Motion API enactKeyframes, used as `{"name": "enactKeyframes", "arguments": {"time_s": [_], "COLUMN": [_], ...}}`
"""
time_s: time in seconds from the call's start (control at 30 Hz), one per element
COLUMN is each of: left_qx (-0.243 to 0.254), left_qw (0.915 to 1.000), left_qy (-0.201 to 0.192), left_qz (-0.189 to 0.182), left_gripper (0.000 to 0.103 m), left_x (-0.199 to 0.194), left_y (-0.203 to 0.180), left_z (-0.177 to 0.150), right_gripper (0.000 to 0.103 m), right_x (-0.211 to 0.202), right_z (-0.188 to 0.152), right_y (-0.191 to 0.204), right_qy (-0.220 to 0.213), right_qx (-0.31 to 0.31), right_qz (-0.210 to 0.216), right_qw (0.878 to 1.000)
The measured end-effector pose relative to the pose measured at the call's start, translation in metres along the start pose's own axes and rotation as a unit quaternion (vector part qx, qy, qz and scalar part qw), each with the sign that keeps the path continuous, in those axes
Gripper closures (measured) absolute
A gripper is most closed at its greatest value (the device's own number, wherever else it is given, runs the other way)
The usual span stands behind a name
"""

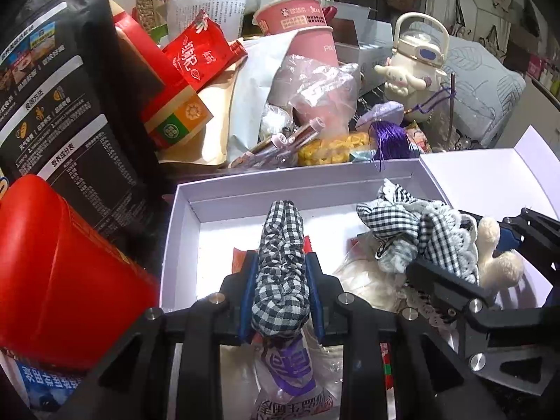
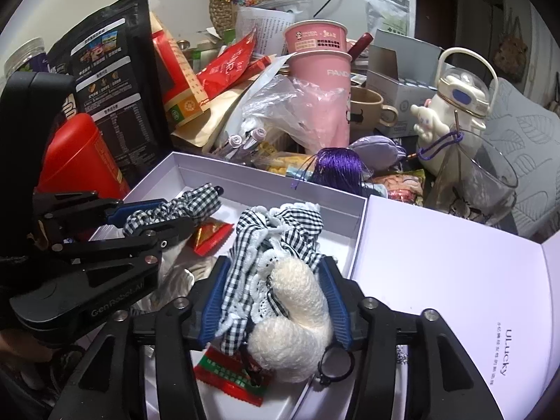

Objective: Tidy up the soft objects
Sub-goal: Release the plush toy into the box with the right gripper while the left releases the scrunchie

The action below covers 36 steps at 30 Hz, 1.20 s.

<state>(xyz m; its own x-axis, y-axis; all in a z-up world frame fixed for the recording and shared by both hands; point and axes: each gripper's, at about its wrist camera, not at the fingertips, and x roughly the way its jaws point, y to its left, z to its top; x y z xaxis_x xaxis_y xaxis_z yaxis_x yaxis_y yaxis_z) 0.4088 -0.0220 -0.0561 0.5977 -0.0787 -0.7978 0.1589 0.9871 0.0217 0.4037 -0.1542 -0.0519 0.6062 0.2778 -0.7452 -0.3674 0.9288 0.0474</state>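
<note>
- Far left: red canister [image 1: 66,273] and tall black pouch [image 1: 59,91] standing just beside the white box [image 1: 182,206], apparently as clutter outside the sorting area, not soft goods to be filed.
- Left gripper [image 1: 280,273]: clamped tight on a gingham scrunchie [image 1: 280,245], blue pads pressing both sides so the fabric bunches into a narrow upright roll. Held low over the left half of the box, probably for setting down on the bare floor there.
- Under that grip: an orange-red snack packet [image 2: 210,236] lying flat on the box floor, and a clear wrapper with purple print [image 1: 290,364] nearer the camera. Likely things to avoid pinning beneath the cloth.
- Box middle to right: a second gingham piece trimmed with white lace [image 2: 276,241], tangled with a cream plush charm [image 2: 297,315]. Black-and-white check, crumpled, limp; lace edge scalloped; plush fuzzy and rounded, a small black ring hanging at its near end.
- Right gripper [image 2: 276,301]: fingers half spread, bracketing that bundle on both sides. Whether the pads truly press or merely flank it cannot be told; bundle resting inside the box's right part.
- Right: open lid [image 2: 455,280] lying flat beside the box, hinged side touching, leaving the interior reachable from above.
- Far right: cream kettle-shaped bottle [image 2: 451,105] and clear glass [image 2: 490,182], well apart from the box.
</note>
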Motion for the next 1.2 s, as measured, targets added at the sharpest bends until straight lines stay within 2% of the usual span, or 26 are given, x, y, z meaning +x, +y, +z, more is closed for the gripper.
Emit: {"name": "enactKeyframes", "arguments": {"time_s": [0.03,0.13,0.23,0.53,0.57,0.67,0.7,0.83,1.2], "left_qx": [-0.002,-0.004,-0.005,-0.008,-0.007,-0.007,-0.010,-0.015,-0.010], "left_qw": [1.0000,1.0000,0.9999,0.9998,0.9998,0.9998,0.9998,0.9996,0.9993], "left_qy": [-0.003,-0.008,-0.006,-0.005,-0.008,-0.013,-0.015,-0.018,-0.037], "left_qz": [0.000,-0.002,-0.008,-0.016,-0.015,-0.015,-0.013,-0.018,0.003], "left_gripper": [0.077,0.077,0.077,0.075,0.071,0.043,0.037,0.036,0.036], "left_x": [-0.002,-0.006,-0.007,-0.018,-0.019,-0.023,-0.024,-0.027,-0.045], "left_y": [0.001,0.003,0.002,-0.005,-0.006,-0.009,-0.009,-0.011,-0.019], "left_z": [0.000,0.002,0.003,0.003,0.003,0.002,0.002,0.002,0.004], "right_gripper": [0.042,0.041,0.036,0.036,0.036,0.036,0.036,0.036,0.036], "right_x": [0.000,-0.002,-0.005,-0.020,-0.023,-0.031,-0.033,-0.043,-0.054], "right_z": [0.000,0.001,0.002,0.005,0.005,0.006,0.005,0.004,-0.007], "right_y": [-0.002,-0.004,-0.005,-0.009,-0.010,-0.010,-0.011,-0.016,-0.016], "right_qy": [0.002,0.003,0.000,-0.011,-0.013,-0.021,-0.025,-0.034,-0.038], "right_qx": [0.005,0.011,0.010,0.021,0.021,0.020,0.021,0.028,0.030], "right_qz": [-0.002,0.002,-0.003,-0.011,-0.013,-0.019,-0.023,-0.028,-0.029], "right_qw": [1.000,1.000,1.000,1.000,1.000,0.999,0.999,0.999,0.998]}}
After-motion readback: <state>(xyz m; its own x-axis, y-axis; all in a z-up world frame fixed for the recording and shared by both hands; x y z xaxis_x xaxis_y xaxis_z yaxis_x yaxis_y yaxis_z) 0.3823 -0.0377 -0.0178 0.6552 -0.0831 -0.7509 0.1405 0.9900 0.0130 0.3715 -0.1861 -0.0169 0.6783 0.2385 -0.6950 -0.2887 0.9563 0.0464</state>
